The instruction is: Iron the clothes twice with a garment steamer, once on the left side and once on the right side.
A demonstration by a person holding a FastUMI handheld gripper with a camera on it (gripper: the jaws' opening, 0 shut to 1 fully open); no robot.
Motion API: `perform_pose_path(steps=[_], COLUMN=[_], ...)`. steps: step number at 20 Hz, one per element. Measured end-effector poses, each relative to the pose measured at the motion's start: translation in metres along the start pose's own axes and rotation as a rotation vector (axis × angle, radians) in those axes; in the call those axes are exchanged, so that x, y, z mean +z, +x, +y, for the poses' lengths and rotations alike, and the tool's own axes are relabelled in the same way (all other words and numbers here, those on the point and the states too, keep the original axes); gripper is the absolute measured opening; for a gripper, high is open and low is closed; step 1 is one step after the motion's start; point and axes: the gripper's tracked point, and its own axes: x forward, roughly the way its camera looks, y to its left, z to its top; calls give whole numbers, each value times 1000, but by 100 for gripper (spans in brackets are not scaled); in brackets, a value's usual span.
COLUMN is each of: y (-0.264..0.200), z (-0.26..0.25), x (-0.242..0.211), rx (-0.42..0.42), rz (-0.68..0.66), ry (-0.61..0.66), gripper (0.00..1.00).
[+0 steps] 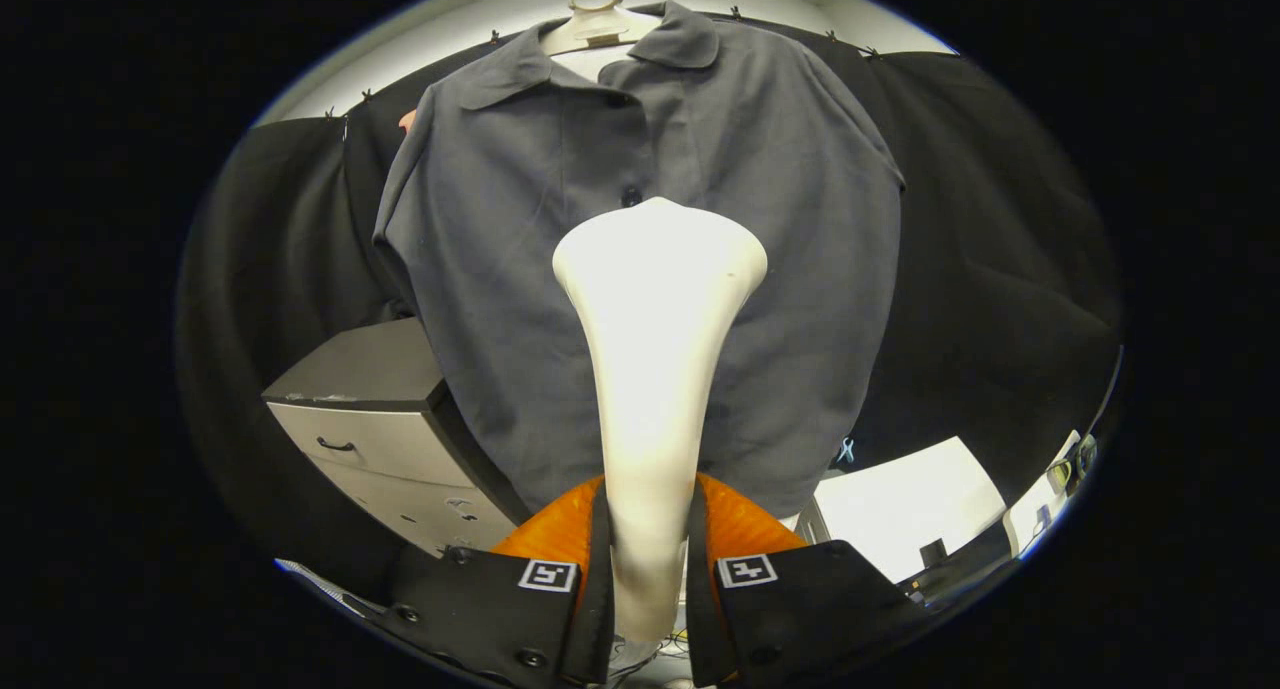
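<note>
Before grey shirt, gripper clenched on white steamer, no readable writing

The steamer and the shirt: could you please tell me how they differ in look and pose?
The steamer is white, smooth and rigid; the shirt is dark grey, soft cloth. The steamer is clamped between the gripper fingers, its head flaring wide toward the shirt; the shirt hangs from a hanger. Both stand roughly upright.
</note>
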Motion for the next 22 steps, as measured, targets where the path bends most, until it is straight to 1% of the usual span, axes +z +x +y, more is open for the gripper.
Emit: perform_pose_path(steps=[6,12,18,22], y=[-4,0,-2,1], z=[-29,-45,-63,-82], x=[52,96,130,151], rx=[-5,8,16,-2], rz=[-70,-133,-189,-221], ry=[-12,-24,-25,-19], gripper=[37,37,37,37])
